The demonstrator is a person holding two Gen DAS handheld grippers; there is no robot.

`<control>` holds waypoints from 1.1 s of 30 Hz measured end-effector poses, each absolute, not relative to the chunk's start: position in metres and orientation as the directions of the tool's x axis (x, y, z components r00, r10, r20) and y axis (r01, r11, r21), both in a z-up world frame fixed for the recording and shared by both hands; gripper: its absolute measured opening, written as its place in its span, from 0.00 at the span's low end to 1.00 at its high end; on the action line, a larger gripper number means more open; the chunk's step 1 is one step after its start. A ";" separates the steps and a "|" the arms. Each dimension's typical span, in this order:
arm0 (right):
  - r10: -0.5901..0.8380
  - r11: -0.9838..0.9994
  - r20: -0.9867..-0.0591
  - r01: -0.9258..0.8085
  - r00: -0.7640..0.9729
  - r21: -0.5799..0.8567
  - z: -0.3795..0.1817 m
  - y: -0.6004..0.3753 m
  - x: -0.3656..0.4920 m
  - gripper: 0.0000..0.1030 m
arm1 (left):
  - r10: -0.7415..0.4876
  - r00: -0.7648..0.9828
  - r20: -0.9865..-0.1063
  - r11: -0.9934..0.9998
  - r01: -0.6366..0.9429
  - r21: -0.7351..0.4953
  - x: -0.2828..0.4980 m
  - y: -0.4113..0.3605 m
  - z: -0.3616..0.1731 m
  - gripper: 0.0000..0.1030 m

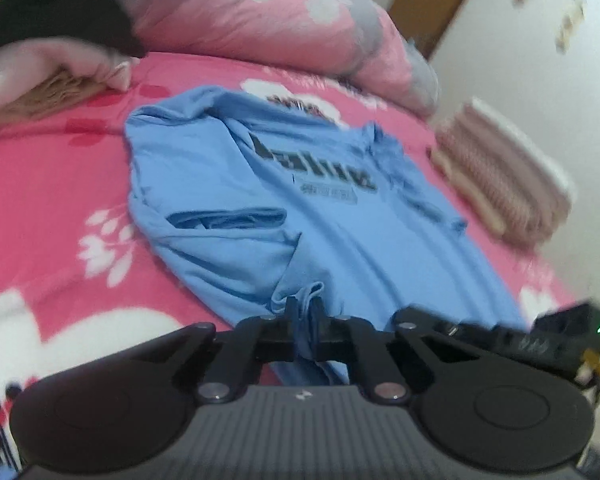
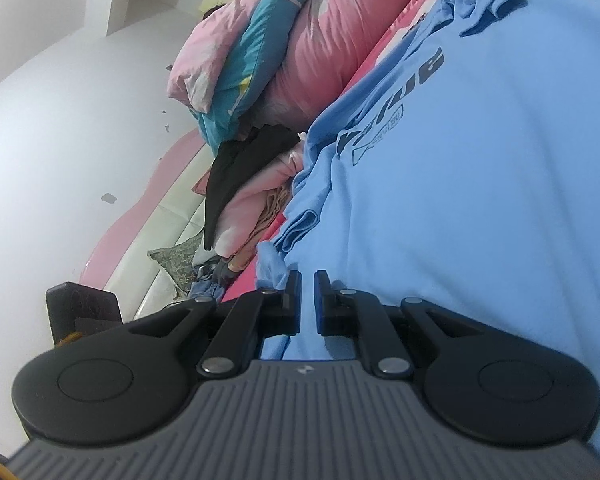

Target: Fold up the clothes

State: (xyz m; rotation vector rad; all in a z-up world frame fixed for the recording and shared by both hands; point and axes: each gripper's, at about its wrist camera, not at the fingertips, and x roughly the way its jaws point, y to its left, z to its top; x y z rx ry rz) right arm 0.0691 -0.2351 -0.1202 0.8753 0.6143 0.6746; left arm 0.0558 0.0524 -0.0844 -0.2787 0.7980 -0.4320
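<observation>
- Blue fabric bunches right at my left gripper (image 1: 305, 312); its jaws are pinched on a fold of the blue T-shirt (image 1: 284, 200) at the near hem.
- Pink floral bedspread (image 1: 52, 184) has open room on the shirt's left side; far side is crowded by the pink quilt (image 1: 260, 28), right side by a folded striped knit (image 1: 500, 176) near the bed edge.
- Left view shows the whole shirt lying flat on the bed, dark print facing up, one sleeve folded inward.
- Right view only: pink headboard (image 2: 140, 208), white wall, clothes pile (image 2: 244, 184) beside the shirt.
- My right gripper (image 2: 308, 300) has its jaws nearly together, shirt cloth showing in the narrow gap; whether it grips that cloth I cannot tell.
</observation>
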 end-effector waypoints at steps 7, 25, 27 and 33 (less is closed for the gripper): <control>0.738 0.486 -0.217 -0.281 0.639 0.827 -0.119 -0.234 0.067 0.05 | -0.455 0.705 -0.544 0.867 0.212 -0.450 -0.011 0.096 -0.051 0.05; 0.705 0.579 -0.292 -0.286 0.647 0.763 -0.114 -0.222 0.064 0.05 | -0.362 0.753 -0.550 0.831 -0.007 -0.557 -0.108 0.169 -0.092 0.64; 0.700 0.587 -0.307 -0.276 0.644 0.761 -0.111 -0.222 0.063 0.05 | -0.366 0.741 -0.563 0.851 0.022 -0.524 -0.095 0.160 -0.086 0.68; 0.651 0.653 -0.345 -0.267 0.676 0.709 -0.085 -0.227 0.040 0.25 | -0.365 0.672 -0.644 0.892 0.055 -0.448 -0.066 0.145 -0.087 0.84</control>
